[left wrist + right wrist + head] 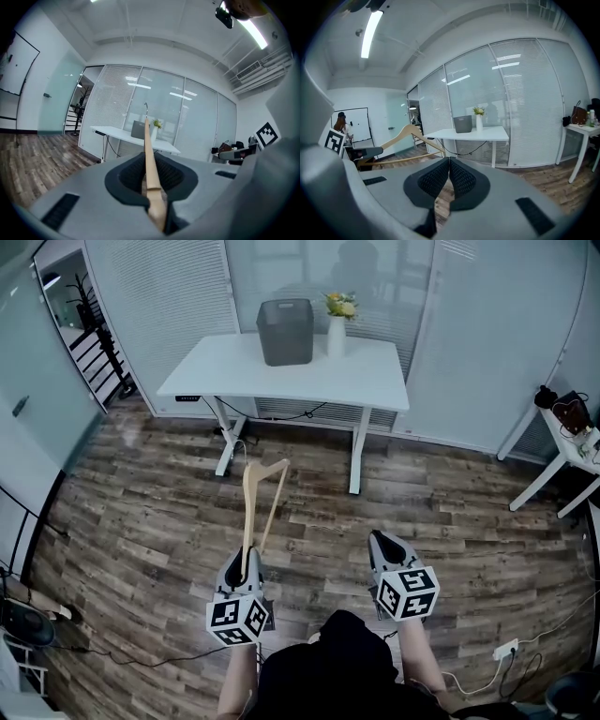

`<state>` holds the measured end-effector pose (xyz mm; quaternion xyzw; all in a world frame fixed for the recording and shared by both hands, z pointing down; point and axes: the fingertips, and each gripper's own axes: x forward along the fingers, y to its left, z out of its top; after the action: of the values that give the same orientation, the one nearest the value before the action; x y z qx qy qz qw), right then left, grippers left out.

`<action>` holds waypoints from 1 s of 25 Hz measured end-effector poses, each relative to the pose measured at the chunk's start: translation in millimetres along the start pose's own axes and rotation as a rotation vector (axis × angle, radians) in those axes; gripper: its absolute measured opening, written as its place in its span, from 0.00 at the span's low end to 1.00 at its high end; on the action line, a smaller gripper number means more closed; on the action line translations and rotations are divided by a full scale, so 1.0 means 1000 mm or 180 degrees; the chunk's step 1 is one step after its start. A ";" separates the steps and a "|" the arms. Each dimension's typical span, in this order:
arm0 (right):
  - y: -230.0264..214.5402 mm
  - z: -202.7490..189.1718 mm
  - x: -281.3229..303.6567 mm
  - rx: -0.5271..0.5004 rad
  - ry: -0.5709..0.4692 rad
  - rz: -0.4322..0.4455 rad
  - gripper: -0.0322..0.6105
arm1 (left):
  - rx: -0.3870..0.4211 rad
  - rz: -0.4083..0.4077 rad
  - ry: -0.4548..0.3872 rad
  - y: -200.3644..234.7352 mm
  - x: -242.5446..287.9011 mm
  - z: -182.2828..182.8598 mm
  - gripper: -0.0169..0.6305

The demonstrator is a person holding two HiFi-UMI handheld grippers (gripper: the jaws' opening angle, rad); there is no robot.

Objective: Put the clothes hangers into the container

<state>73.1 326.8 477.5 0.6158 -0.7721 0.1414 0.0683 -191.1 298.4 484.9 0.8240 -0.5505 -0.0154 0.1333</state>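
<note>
A wooden clothes hanger [251, 507] sticks out forward from my left gripper [246, 559], which is shut on one of its arms. In the left gripper view the hanger [148, 150] runs edge-on between the dark pads, with its metal hook at the far end. My right gripper [380, 540] hovers beside it to the right, shut with nothing in it; its pads meet at the tips [449, 161]. The grey container [285, 331] stands on a white table [375, 381] well ahead of both grippers. The right gripper view also shows the hanger [410, 133] and the container [462, 124].
A white vase with flowers [338, 324] stands right beside the container. Wood floor [441, 521] lies between me and the table. A small white side table [562, 460] with items is at the right, a cable and power strip [504, 650] on the floor nearby.
</note>
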 end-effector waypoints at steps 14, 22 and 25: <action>0.002 -0.001 0.019 0.0043 -0.0019 -0.0019 0.09 | -0.0021 0.0081 0.0043 0.015 0.001 -0.004 0.11; -0.015 0.011 0.043 0.0016 -0.0018 -0.0012 0.09 | -0.0025 0.0090 0.0020 0.018 0.032 0.003 0.11; -0.023 0.015 0.060 0.0009 0.0013 -0.0002 0.10 | -0.0030 0.0093 0.0021 0.020 0.050 0.005 0.11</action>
<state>82.8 261.8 483.5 0.6159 -0.7715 0.1438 0.0690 -190.1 244.6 490.9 0.8153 -0.5619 -0.0133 0.1392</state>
